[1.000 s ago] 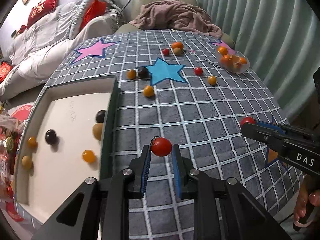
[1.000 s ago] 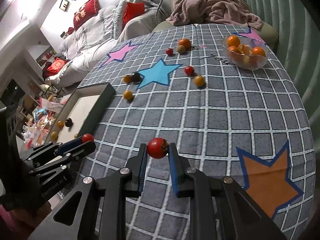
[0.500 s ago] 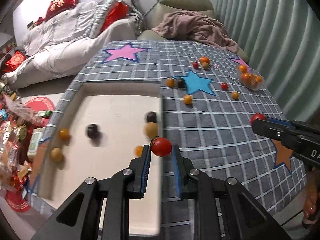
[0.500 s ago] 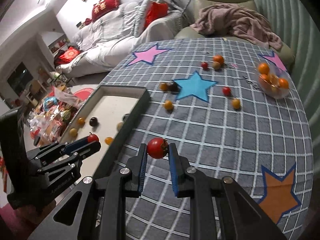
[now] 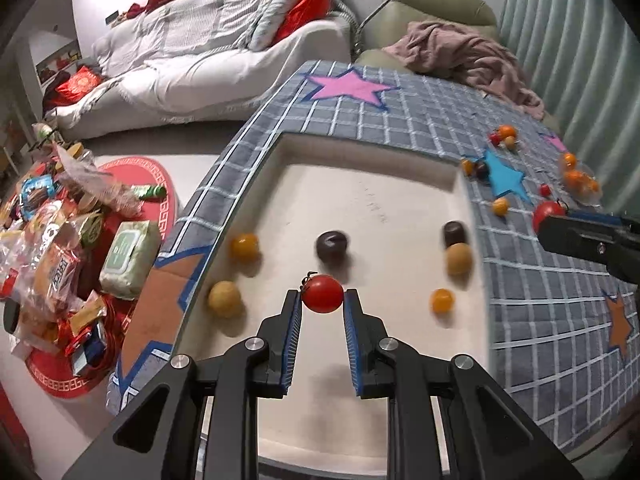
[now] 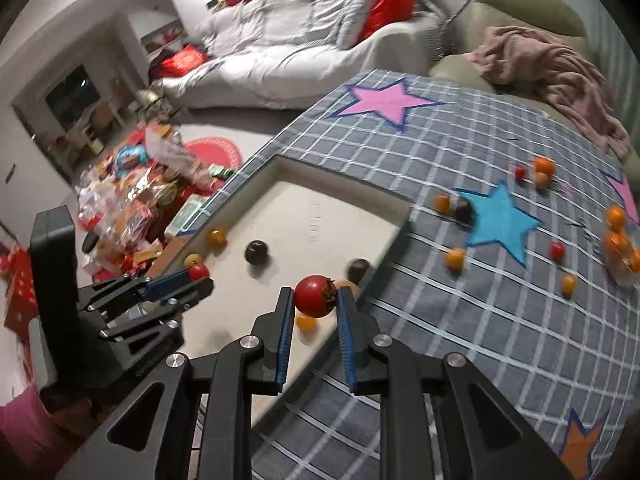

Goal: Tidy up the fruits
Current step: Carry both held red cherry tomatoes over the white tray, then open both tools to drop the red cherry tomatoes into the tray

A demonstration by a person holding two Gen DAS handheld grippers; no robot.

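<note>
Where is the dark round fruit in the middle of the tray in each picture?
Left wrist view: the dark fruit sits mid-picture, just above the left gripper and its red tomato.
Right wrist view: the dark fruit lies left of centre, on the tray.
Shared landmark: the blue star on the tablecloth.

Left gripper, right gripper: jaws clamped (angled downward)

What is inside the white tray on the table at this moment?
In the tray lie six small fruits: two dark, two orange, two yellowish-brown. The left gripper covers the near part, so more cannot be ruled out.
</note>
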